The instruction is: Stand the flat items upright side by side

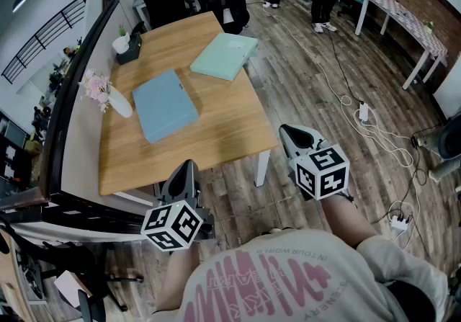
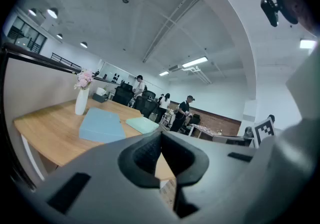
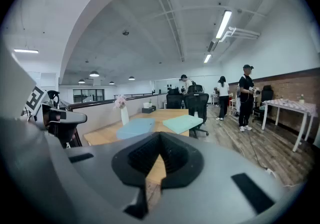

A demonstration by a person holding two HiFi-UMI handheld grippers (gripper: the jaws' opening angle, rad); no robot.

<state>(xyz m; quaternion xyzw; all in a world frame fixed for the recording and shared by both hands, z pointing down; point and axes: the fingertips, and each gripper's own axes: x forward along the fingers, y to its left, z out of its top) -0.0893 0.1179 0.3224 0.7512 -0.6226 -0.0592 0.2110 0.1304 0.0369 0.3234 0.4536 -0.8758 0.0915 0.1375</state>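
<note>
Left claw (image 1: 189, 168) and right claw (image 1: 292, 134) are hovering pressed together, empty, near worktop (image 1: 223, 137); blue folder (image 1: 164, 104) and green folder (image 1: 225, 55) are lying flat.

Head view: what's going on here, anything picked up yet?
No. A person stands just short of the wooden table with the left gripper and right gripper held toward it, both shut and empty. The blue folder and green folder lie flat on the table, apart from each other and clear of both grippers. Nothing stands upright yet.
</note>
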